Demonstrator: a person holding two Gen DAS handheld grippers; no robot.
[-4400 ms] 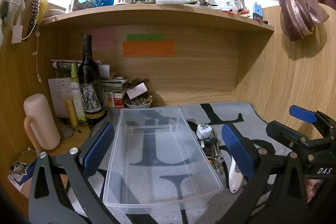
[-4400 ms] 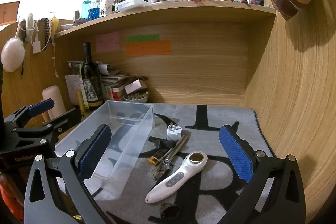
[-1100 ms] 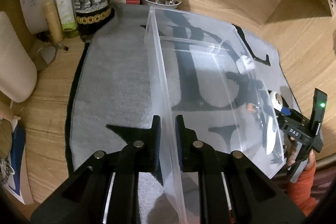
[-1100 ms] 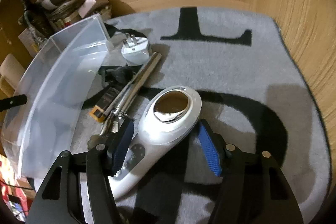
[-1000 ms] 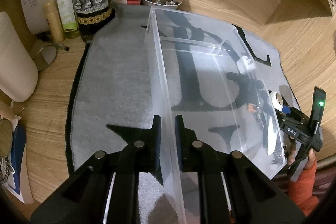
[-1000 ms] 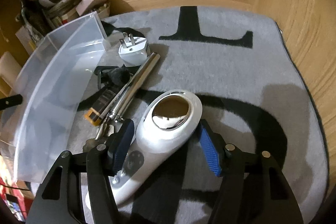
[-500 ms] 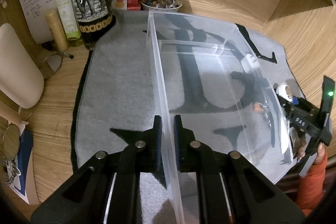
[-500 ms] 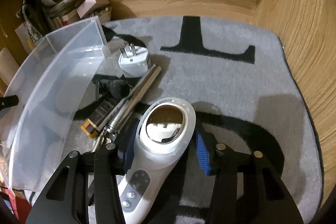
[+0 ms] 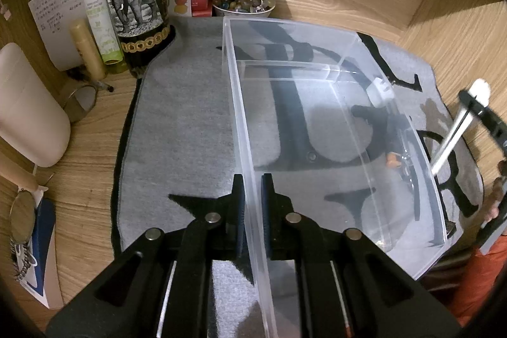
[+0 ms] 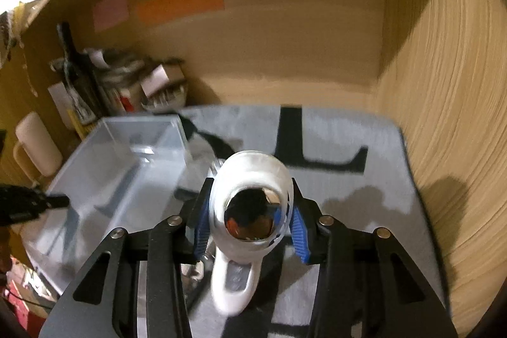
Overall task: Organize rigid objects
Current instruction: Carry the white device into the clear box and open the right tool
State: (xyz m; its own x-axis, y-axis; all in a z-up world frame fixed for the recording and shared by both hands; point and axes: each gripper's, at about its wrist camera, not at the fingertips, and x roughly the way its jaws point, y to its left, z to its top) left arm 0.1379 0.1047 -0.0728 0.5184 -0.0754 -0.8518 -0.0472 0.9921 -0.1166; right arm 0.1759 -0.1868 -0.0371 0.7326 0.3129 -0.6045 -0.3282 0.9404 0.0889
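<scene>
My left gripper (image 9: 252, 179) is shut on the near left wall of the clear plastic box (image 9: 285, 24), which stands empty on the grey mat (image 9: 190, 116). In the right wrist view my right gripper (image 10: 250, 205) holds a white handheld device (image 10: 250, 176) with a mirrored round head. Its blue pads press both sides of the head, the jaws still closing, and the device hangs above the mat. From the left wrist view the device (image 9: 450, 144) shows tilted in the air to the right of the box. A white plug (image 9: 380, 87) and dark tools lie beyond the box's right wall.
A wine bottle (image 9: 136, 5), a green tube and a bowl of stones (image 9: 244, 3) crowd the back left corner. To the left stands a cream cylinder (image 9: 28, 106). The wooden side wall (image 10: 443, 84) closes off the right. A person's orange sleeve (image 9: 484, 274) is at the lower right.
My right gripper closed on the white device's head and lifted it off the mat, tilting upward. The left gripper stayed clamped on the box wall.
</scene>
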